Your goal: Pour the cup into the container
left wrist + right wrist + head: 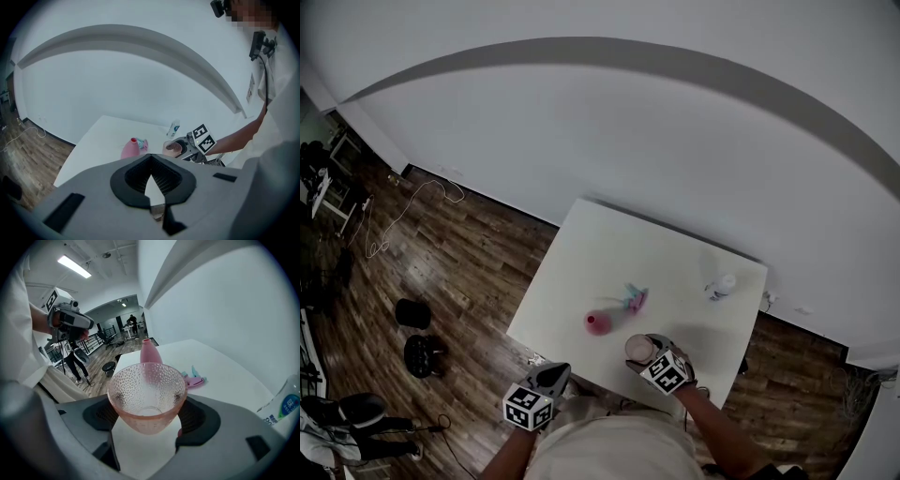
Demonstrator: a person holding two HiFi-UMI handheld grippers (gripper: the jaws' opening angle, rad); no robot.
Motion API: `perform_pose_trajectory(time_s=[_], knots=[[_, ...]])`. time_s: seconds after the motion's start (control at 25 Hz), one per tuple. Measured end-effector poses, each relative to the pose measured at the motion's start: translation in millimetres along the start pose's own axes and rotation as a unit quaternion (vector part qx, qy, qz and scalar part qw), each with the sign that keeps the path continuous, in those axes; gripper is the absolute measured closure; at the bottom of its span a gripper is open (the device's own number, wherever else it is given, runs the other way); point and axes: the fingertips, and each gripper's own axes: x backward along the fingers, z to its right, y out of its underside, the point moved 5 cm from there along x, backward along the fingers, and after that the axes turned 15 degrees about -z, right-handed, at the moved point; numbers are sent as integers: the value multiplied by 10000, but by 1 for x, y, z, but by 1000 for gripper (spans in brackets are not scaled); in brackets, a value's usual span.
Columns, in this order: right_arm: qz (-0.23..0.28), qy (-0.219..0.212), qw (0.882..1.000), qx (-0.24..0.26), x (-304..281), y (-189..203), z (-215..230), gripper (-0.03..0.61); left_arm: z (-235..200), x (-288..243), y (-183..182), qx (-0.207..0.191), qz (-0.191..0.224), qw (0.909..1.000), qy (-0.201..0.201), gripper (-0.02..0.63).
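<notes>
Gripping one pink dimpled glass cup (146, 394), the right claw (150, 422) has a black pad on each side of the cup's lower wall. The cup is upright, mouth up, over the near edge of the white surface (675, 253). Cannot tell whether its base touches. Contents not discernible.

Left claw (152, 180): jaws drawn almost together, only a thin sliver between them, holding nothing. It sits off the near-left edge of the surface, well apart from the cup.

Count, near to far:
- Claws: 2, each with one cube of black-and-white square markers.
- Cup: 1, in the right claw.
- Pink container (597, 323): 1, narrow-necked, upright on the surface, just beyond and left of the cup, not touching it.
- Small pink-and-teal object (634, 299): 1, lying flat just beyond the container. Kind not identifiable.
- White bottle (721, 286): 1, near the far-right corner, well apart from the rest.

Writing: the bottle has a blue-green label with print, too small to read. No other text apart from the marker squares.

Surroundings: nothing stands between cup and container. A white wall lies beyond the surface. To the left is a dark wooden floor (459, 272) with a loose white cable (403, 216) and two dark round items (412, 312).
</notes>
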Motion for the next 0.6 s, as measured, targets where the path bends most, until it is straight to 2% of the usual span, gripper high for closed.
perform_pose_trajectory(time_s=[0.6], knots=[[-145, 21, 9998, 121, -30, 5, -2, 204, -4, 9, 11, 86, -55, 9999, -115, 603]])
